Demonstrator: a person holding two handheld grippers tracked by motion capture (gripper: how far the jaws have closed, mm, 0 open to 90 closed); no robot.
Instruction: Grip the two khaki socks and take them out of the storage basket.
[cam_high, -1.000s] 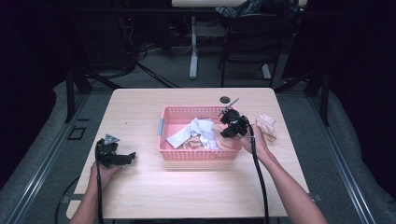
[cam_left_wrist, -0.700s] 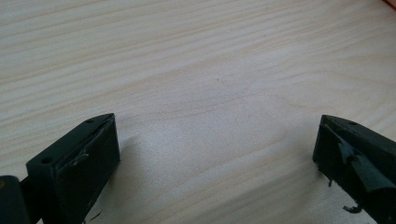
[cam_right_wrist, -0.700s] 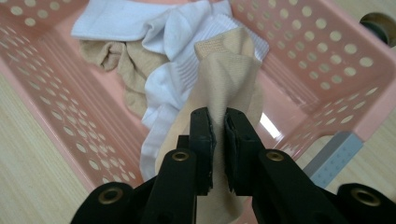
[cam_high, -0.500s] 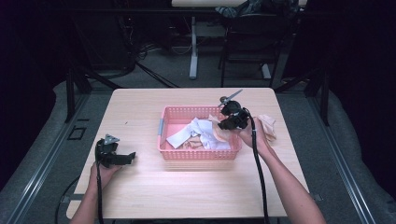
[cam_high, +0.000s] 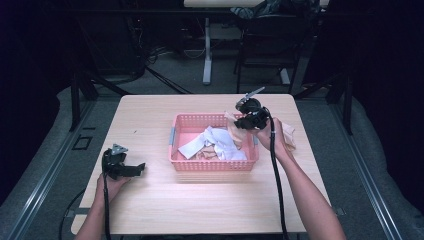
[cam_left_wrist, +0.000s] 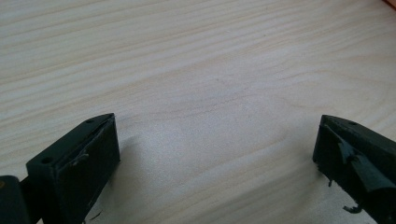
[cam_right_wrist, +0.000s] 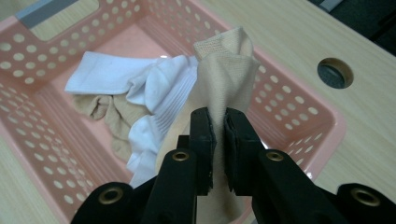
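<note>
A pink perforated basket (cam_high: 177, 129) (cam_right_wrist: 299, 105) stands mid-table with white socks (cam_high: 218, 141) (cam_right_wrist: 154, 84) and beige socks (cam_right_wrist: 100, 108) inside. My right gripper (cam_high: 239, 121) (cam_right_wrist: 218, 135) hovers over the basket's right end, shut on a beige sock (cam_right_wrist: 224, 79) (cam_high: 234, 131) that hangs lifted above the pile. Another beige sock (cam_high: 288, 134) lies on the table right of the basket. My left gripper (cam_high: 136, 169) (cam_left_wrist: 215, 158) rests low on the bare wood at the left, open, jaws wide apart with nothing between them.
A round cable hole (cam_right_wrist: 334, 73) is set in the table top beyond the basket. Bare wood (cam_high: 210, 200) spreads in front of the basket. Dark floor, desk legs and a chair lie behind the table's far edge.
The right gripper has risen and drawn back toward the basket's right end, lifting the beige sock out of the pile. The left gripper has stayed put.
</note>
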